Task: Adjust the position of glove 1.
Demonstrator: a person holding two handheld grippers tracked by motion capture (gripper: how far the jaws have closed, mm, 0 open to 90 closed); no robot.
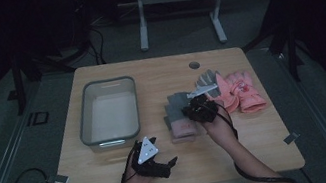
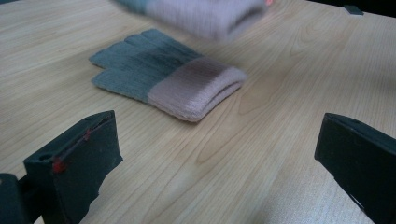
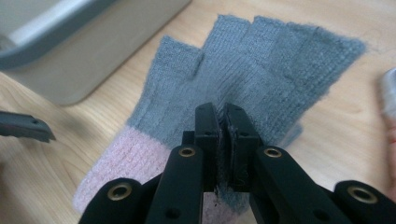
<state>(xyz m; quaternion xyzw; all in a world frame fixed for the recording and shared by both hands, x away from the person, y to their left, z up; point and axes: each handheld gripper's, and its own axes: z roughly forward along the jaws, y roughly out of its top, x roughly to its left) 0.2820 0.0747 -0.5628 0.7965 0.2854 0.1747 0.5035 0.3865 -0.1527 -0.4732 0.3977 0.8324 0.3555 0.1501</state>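
Grey-pink glove (image 3: 243, 79) pinched in closed right tongs (image 3: 223, 116) (seemingly lifted), left tongs (image 2: 219, 158) spread wide, nearby.

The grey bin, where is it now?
In the high view the grey bin sits on the table's left half, left of the grey-and-pink gloves, beyond the left gripper.
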